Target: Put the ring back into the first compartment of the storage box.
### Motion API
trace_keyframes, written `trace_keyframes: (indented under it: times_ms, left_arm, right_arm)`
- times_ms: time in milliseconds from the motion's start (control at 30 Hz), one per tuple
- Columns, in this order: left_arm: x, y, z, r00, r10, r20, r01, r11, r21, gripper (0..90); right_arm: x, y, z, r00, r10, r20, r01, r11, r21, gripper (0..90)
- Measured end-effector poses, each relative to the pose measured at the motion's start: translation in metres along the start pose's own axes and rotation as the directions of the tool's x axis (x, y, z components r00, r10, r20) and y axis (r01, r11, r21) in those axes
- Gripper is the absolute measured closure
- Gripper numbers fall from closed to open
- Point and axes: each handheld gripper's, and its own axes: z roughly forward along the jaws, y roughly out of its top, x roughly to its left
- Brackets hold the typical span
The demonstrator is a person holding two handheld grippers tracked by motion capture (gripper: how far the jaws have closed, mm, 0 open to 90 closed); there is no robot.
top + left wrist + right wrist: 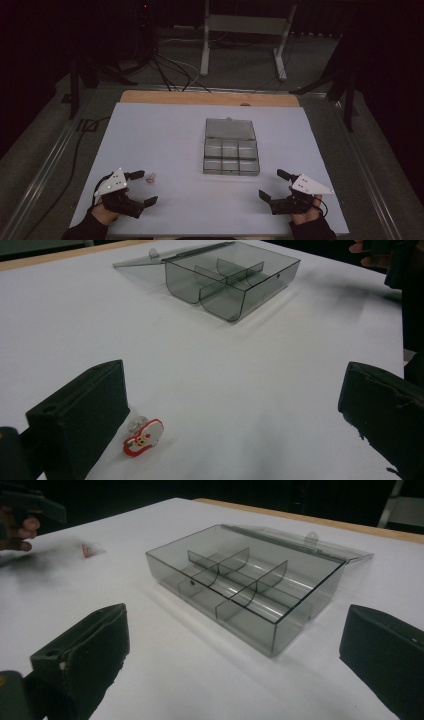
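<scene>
**Charm waiting beside the left tool, box open mid-table**

Charm (pixel 143 438) first: a small red-and-white figure, glossy like moulded plastic, with a clear round bit behind it. It lies flat on the white table (pixel 160 135) near the front-left corner, just beside one jaw of the left tool (pixel 138 189), not touching as far as I can tell. That tool is released, jaws spread wide with nothing between them. The right tool (pixel 274 186) sits near the front-right corner, equally spread and empty.

Toward the middle of the table stands the box (pixel 231 157), smoky translucent plastic with thin hard walls and rounded corners. Its lid (pixel 229 128) is folded flat toward the far edge, a small tab on its rim. Curved dividers split the inside into 6 compartments, all of which look empty.

My guess is the charm is meant for 1 of those compartments, and the risks sit in the pick-up. The charm is thin and slick and lies flat on a smooth sheet, so the blocky black jaws could skate it away or flip it instead of closing on it. A light, hard-shelled box might slide if a jaw clips its wall during the drop. The compartments are narrow against wide jaws, so releasing too high could bounce the piece into the wrong cell.
</scene>
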Motion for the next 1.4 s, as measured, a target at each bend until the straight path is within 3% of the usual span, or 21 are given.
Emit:
trace_keyframes:
  times_ms: [667, 967, 1000, 1100, 1400]
  left_arm:
    - [0.000, 0.000, 0.001, 1.0000, -0.002, 0.009, 0.002, 0.9995, 0.031, 0.5]
    - [-0.014, 0.015, 0.003, 0.9987, 0.036, 0.036, -0.038, 0.9981, 0.049, 0.5]
    - [-0.016, 0.019, 0.002, 0.9985, 0.041, 0.036, -0.042, 0.9988, 0.027, 0.5]
    - [-0.017, 0.023, 0.001, 0.9989, 0.035, 0.030, -0.036, 0.9992, 0.015, 0.5]
    - [-0.015, 0.031, 0.002, 0.9992, -0.011, -0.039, 0.011, 0.9999, -0.004, 0.5]
  right_arm:
    - [0.003, 0.003, 0.001, 0.9998, -0.017, -0.011, 0.017, 1.000, 0.006, 0.0]
    - [0.006, 0.004, 0.001, 0.9995, -0.001, -0.032, 0.001, 1.000, 0.001, 0.0]
    - [0.006, 0.004, 0.000, 0.9995, -0.001, -0.033, 0.001, 1.000, 0.001, 0.0]
    - [0.006, 0.004, 0.000, 0.9995, -0.001, -0.033, 0.001, 1.000, -0.004, 0.0]
    - [0.008, 0.005, 0.000, 0.9994, -0.010, -0.034, 0.009, 1.000, -0.011, 0.0]
